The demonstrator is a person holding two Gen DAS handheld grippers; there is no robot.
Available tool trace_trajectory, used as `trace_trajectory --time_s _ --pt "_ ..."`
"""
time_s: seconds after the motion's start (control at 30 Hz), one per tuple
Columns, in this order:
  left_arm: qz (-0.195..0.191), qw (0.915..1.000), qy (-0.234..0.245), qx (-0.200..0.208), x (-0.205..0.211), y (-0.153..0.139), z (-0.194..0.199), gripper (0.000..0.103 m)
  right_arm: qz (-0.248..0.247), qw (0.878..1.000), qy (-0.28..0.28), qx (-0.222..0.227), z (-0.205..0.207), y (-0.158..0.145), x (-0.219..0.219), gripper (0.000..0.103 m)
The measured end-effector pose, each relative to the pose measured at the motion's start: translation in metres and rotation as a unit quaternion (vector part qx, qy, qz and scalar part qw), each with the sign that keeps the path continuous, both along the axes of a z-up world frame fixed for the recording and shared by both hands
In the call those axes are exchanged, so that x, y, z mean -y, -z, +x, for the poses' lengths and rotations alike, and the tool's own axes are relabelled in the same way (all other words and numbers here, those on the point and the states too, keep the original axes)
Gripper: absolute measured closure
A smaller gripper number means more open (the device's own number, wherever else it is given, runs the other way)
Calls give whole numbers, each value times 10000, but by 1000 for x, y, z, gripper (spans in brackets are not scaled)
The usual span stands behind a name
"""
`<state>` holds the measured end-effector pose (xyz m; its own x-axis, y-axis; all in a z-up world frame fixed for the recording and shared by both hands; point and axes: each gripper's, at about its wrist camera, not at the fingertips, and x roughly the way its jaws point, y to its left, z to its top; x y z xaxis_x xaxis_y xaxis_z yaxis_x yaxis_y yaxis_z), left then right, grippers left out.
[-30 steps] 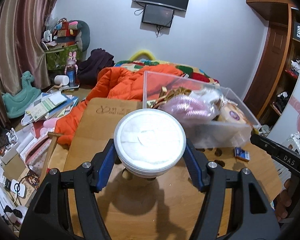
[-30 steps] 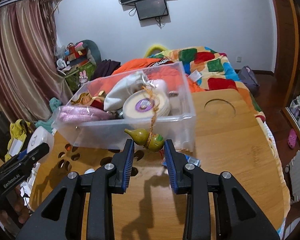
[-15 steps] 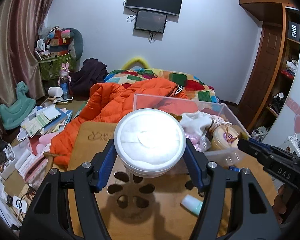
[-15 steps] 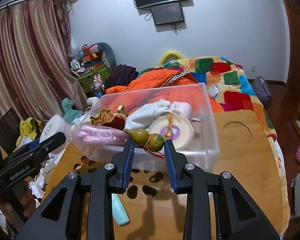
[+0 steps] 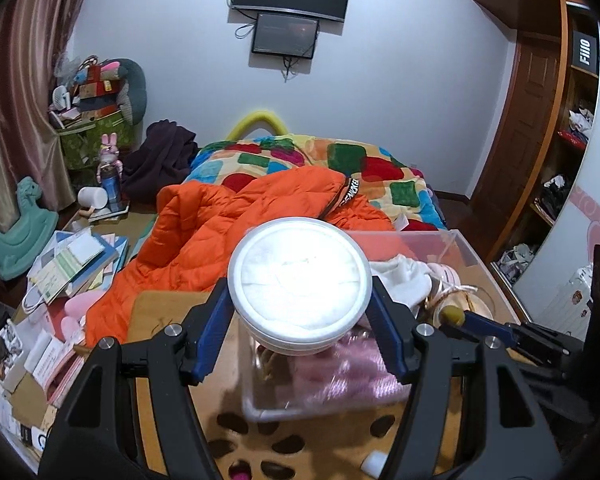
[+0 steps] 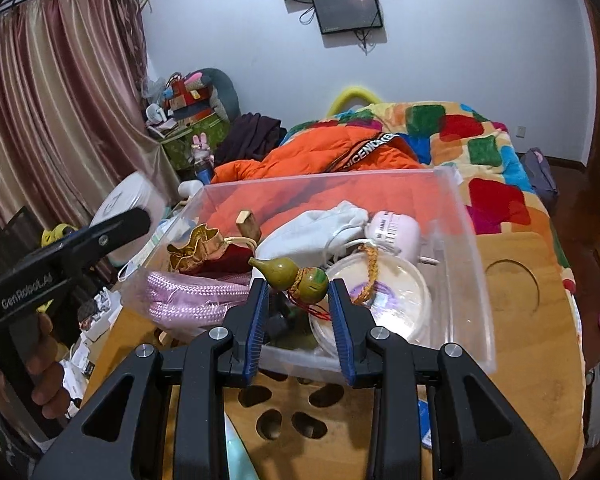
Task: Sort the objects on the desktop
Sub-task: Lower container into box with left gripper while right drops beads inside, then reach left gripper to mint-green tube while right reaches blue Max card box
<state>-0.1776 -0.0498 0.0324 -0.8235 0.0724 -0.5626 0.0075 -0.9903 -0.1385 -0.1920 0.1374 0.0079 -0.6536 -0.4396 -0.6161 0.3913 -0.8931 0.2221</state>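
Left hand-held gripper (image 5: 299,322): clamped on a round white tub (image 5: 299,282), blue pads pressed to both sides of it, lid facing the camera. Just beyond and below the tub, a clear plastic bin (image 5: 466,246) on the wooden tabletop (image 5: 156,312), with pink rope (image 5: 348,372) blurred behind its near wall. To the right inside the bin, a white cloth pouch (image 5: 404,276). Farther right, the tip of the other tool reaching in over the bin.

Right hand-held gripper (image 6: 298,312): closed on a small green-brown gourd charm (image 6: 296,274), pinched at its rounder bulb, stem pointing left, red cord hanging below between the pads. Held above the near part of the bin (image 6: 480,300); touching the contents or not, hard to say. Directly ahead in the bin, a round cream tin (image 6: 384,300) with a purple mark. Left of it, the coil of pink rope (image 6: 188,294) and a gold and red drawstring bag (image 6: 202,248). Farther ahead, the white pouch (image 6: 320,228) and a pale pink device (image 6: 396,228). Far left, the left tool (image 6: 80,248) carrying the tub (image 6: 128,200) outside the bin wall. Beyond the bin, an orange jacket (image 6: 340,152) on a patchwork bed (image 6: 472,140).
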Motion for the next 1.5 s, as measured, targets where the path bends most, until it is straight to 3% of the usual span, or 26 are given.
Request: trace_trajectory --time_s 0.17,0.5,0.9,1.0,1.17,1.5 --pt "-229 9997 61 54 -9 5 -18 38 95 9998 -94 -127 -5 0 9 75" --pt "-190 9985 317 408 -19 20 -42 39 402 9986 -191 -292 0 0 18 75" --pt "-294 9986 390 180 -26 0 -16 38 174 9997 -126 -119 16 -2 1 75" --pt "-266 9989 376 106 -25 -4 -4 34 220 9996 -52 -178 24 -6 -5 69" --pt "-283 9991 318 -13 -23 -11 19 29 208 9991 195 -302 40 -10 -23 51" --pt "-293 9995 137 24 -20 3 61 16 395 9960 749 -292 58 -6 -54 39"
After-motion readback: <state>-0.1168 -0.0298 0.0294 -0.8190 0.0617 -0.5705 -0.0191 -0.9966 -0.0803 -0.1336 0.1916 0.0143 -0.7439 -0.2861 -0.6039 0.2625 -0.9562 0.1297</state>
